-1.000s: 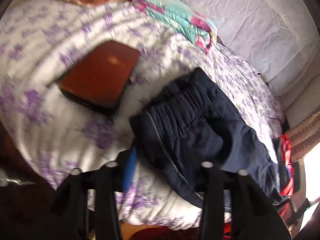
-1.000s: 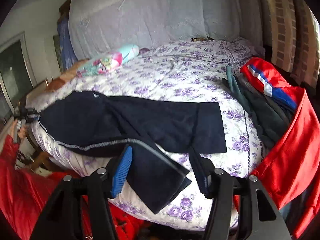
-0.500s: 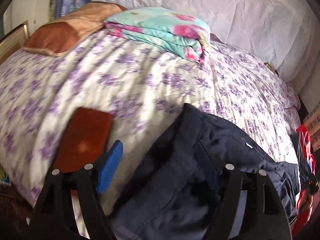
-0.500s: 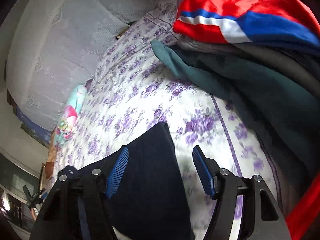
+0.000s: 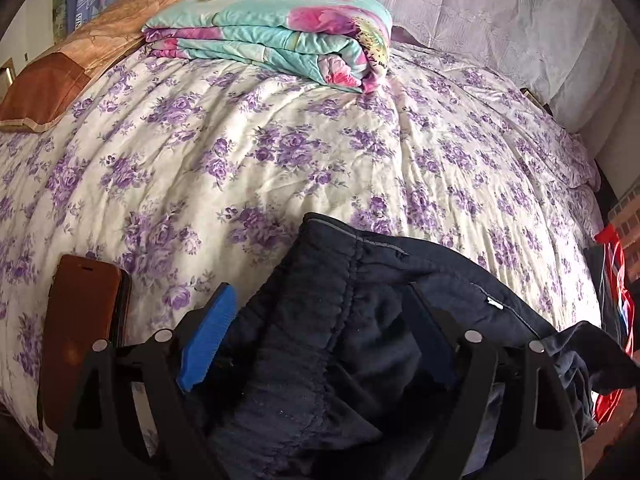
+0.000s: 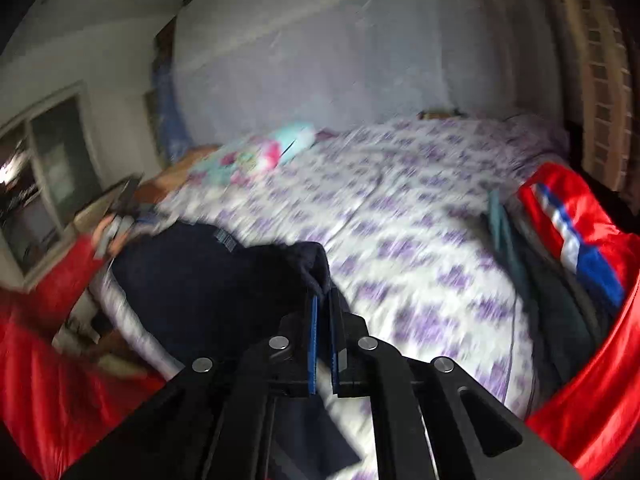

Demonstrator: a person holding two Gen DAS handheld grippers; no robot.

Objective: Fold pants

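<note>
Nearby, phone (image 5: 82,336) flanks pants (image 5: 320,340); clothes (image 6: 560,272) apparently heaped.

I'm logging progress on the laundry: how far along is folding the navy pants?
Early. Done: the navy pants lie on the floral bedspread, waistband rumpled. In hand: the right gripper is shut on a dark end of the pants, lifting it; the left gripper, jaws just opened wide, straddles the waistband without pinching. Left: laying that end over, smoothing, and any further folds. No neat fold shows yet.
</note>
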